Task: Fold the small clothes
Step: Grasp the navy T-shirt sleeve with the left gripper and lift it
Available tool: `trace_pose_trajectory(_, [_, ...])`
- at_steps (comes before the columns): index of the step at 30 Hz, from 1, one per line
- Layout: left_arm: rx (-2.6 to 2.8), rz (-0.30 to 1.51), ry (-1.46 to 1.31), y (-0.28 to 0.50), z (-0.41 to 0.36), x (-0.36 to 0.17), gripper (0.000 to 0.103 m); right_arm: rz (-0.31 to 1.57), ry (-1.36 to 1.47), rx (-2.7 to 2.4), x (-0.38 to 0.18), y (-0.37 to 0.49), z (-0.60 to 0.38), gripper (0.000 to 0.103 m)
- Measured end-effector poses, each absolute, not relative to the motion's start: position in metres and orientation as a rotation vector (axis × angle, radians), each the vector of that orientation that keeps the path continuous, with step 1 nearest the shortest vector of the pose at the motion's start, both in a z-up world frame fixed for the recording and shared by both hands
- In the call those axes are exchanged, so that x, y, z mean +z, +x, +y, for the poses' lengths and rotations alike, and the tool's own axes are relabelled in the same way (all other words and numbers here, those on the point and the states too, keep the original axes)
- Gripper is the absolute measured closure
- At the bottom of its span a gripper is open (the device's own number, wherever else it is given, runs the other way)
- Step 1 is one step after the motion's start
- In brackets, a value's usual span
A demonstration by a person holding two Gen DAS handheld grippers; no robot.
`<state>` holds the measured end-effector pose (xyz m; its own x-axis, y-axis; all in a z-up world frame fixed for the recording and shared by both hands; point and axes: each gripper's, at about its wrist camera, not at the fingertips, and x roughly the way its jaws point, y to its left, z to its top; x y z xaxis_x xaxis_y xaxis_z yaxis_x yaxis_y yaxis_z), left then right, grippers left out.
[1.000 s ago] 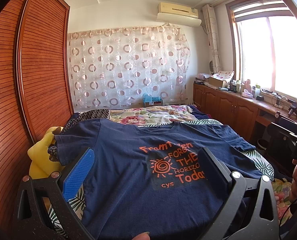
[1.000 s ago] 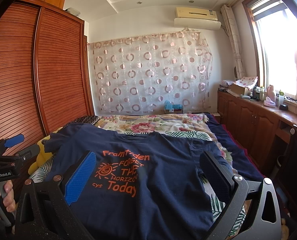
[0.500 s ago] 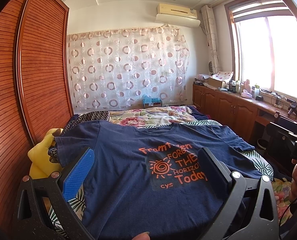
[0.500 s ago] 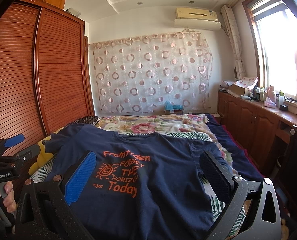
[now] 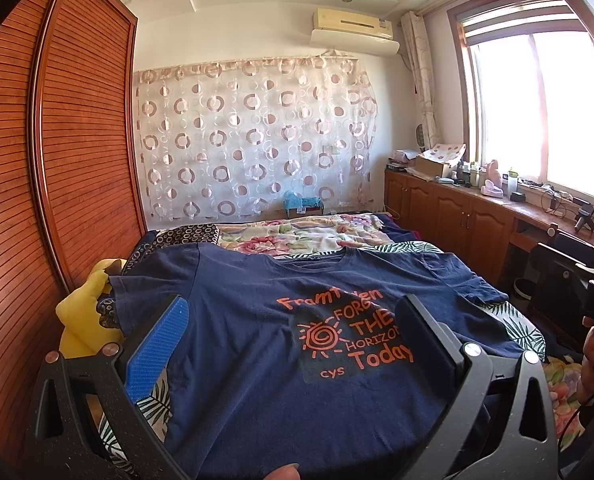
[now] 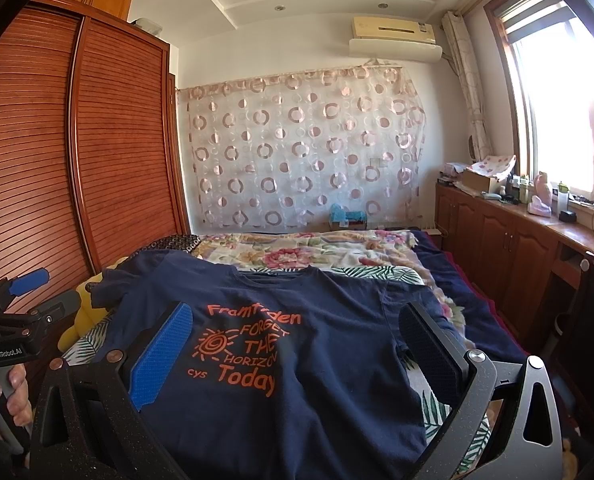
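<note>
A navy T-shirt (image 5: 257, 320) with orange print lies spread flat, front up, on the bed; it also shows in the right wrist view (image 6: 317, 340). My left gripper (image 5: 293, 316) is open and empty, held above the shirt's lower left part. My right gripper (image 6: 297, 320) is open and empty, held above the shirt's lower right part. The left gripper's body also shows at the left edge of the right wrist view (image 6: 13, 316), and the right gripper's body at the right edge of the left wrist view (image 5: 593, 284).
The bed (image 6: 297, 248) carries a floral quilt and a leaf-print sheet. A yellow cushion (image 5: 85, 312) sits at the bed's left side by the wooden wardrobe (image 5: 37, 200). Wooden cabinets (image 6: 517, 240) with clutter run under the window on the right.
</note>
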<state>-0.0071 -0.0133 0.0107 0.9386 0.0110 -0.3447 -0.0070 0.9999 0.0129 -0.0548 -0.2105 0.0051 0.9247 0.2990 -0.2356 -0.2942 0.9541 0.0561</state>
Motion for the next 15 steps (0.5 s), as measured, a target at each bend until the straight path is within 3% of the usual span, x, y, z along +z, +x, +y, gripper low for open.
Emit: trace_pose_trajectory(15, [0.034, 0.464, -0.019, 0.007, 0.017, 0.0, 0.0, 0.292, 0.006, 0.345, -0.012, -0.032, -0.201, 0.0])
